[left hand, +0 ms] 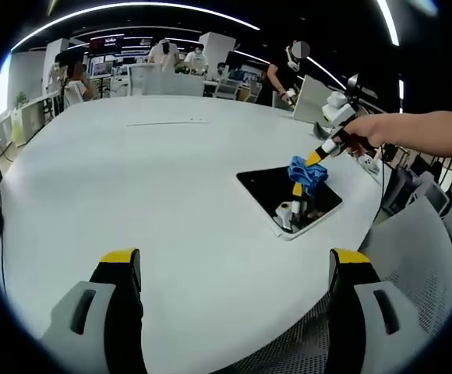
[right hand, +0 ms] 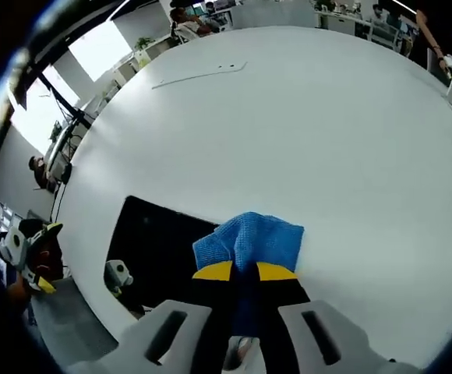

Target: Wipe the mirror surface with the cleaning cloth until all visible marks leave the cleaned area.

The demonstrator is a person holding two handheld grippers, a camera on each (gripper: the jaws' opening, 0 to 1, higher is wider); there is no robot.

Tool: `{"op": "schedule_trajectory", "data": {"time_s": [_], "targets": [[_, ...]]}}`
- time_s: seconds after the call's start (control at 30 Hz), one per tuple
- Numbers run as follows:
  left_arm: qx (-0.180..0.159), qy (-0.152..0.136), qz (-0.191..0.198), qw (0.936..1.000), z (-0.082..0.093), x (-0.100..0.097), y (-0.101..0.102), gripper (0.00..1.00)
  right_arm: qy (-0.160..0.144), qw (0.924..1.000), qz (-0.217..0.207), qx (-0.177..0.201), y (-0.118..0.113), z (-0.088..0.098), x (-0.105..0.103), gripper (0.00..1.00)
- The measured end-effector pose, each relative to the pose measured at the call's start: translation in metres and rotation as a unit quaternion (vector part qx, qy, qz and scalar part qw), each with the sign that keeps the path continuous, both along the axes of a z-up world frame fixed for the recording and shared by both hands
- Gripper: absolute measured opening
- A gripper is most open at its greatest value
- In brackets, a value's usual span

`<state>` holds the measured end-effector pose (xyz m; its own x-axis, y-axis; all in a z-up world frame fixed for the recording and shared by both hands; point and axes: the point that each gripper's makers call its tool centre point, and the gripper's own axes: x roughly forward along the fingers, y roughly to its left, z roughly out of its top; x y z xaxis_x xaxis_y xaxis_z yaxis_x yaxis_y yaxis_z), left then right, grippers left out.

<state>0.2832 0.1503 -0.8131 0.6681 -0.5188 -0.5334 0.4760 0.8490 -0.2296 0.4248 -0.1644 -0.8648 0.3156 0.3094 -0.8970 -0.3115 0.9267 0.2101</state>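
The blue cleaning cloth (right hand: 249, 241) sits low-centre in the right gripper view, pinched between the right gripper's (right hand: 244, 271) jaws over the dark mirror (right hand: 152, 241). It looks soft, light and bunched, best held by a fold. The glass probably is fragile. The left gripper (left hand: 234, 265) stands spread over the white table (left hand: 156, 179). No containers.

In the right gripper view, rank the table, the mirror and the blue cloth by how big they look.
1. Table, by far the largest.
2. Mirror, though its full extent is partly hidden.
3. Blue cloth, clamped in the right gripper.
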Motion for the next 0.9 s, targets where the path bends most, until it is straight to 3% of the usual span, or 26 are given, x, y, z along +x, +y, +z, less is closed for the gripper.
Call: {"op": "schedule_trajectory", "data": {"time_s": [0.1,0.2,0.47,0.9], "targets": [[0.0,0.0,0.001,1.0,0.0,0.0,0.0,0.99,0.006,0.9997,0.015,-0.02,0.001,-0.005,-0.005,0.03],[-0.001,0.0,0.001,1.0,0.0,0.0,0.0,0.99,0.011,0.9996,-0.001,-0.025,0.002,-0.006,-0.005,0.0],[0.002,0.001,-0.005,1.0,-0.001,-0.001,-0.002,0.99,0.013,0.9995,-0.028,0.002,0.015,-0.003,-0.001,0.0],[0.011,0.008,-0.03,0.9995,-0.004,-0.005,-0.009,0.99,0.016,0.9992,-0.031,0.021,0.042,-0.003,0.004,0.0]]}}
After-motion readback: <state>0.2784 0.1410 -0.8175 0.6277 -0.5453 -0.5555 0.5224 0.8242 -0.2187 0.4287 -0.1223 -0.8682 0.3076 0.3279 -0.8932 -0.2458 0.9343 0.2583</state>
